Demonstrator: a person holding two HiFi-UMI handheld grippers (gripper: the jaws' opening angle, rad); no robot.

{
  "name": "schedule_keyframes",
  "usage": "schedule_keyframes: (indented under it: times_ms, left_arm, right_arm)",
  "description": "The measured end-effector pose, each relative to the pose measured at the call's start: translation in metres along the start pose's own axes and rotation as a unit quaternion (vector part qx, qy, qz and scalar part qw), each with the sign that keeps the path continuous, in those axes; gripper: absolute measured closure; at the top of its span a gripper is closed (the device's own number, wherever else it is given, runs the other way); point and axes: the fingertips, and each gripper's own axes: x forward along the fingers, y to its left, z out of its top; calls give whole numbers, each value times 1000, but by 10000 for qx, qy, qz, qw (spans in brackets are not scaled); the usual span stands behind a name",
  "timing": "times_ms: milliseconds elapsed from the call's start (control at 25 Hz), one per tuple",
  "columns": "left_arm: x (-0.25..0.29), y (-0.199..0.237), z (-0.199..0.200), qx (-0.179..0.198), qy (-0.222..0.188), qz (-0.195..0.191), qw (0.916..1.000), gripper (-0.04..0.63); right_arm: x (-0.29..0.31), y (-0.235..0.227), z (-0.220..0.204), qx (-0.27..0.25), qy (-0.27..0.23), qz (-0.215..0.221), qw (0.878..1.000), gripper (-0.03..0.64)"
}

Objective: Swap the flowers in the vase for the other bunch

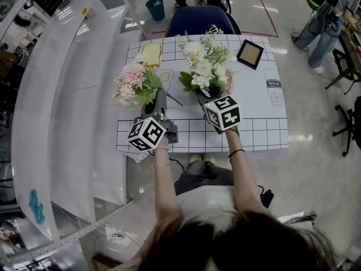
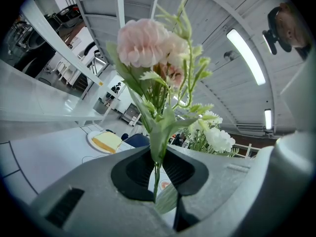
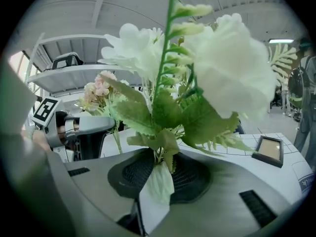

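Note:
My left gripper (image 1: 160,97) is shut on the stems of a pink flower bunch (image 1: 133,81), which stands upright over the table's left part. Its thin green stem (image 2: 156,174) runs up between the dark pads to the pink blooms (image 2: 147,42). To its right, my right gripper (image 1: 204,99) is shut on the stems of a white flower bunch (image 1: 201,61), also upright. In the right gripper view the white bunch (image 3: 217,68) rises from the pads (image 3: 129,174), with the pink bunch (image 3: 98,90) and left gripper (image 3: 81,132) at the left. No vase shows in any view.
The table (image 1: 259,130) wears a white cloth with a black grid. A yellow slice on a plate (image 1: 151,54) lies at the back left, a dark picture frame (image 1: 250,53) at the back right. A blue chair (image 1: 200,20) stands behind; white shelving (image 1: 62,106) runs along the left.

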Motion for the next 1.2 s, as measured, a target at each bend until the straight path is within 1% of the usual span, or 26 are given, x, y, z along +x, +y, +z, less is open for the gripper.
schedule_keyframes:
  times_ms: [160,320,640,880,1040,1200]
  left_arm:
    - [0,0,-1,-15,20,-11,10000,541]
    - [-1,-1,-2,-26,35,-24,10000,541]
    - [-5,-3,-3,-19,12,-9,10000,541]
    - [-11,-6,-4,-4,-13,22,10000,541]
    - [-14,-9,-6,-6,-6,9,10000,541]
    - [-15,-11,-7,-4,22,-30,10000,541]
  right_arm:
    - [0,0,0,91,-36,-19,9999,553]
    - [-1,3,-1,206,-72,46,9998,517]
    - [-6,3,-5,283,-65,38,9996,499]
    - [-13,4,-8,357,-58,64,9993,497]
    - [-17,3,-17,556,9,67,9984,498]
    - [-22,1,-22,638,56,0,9979,499]
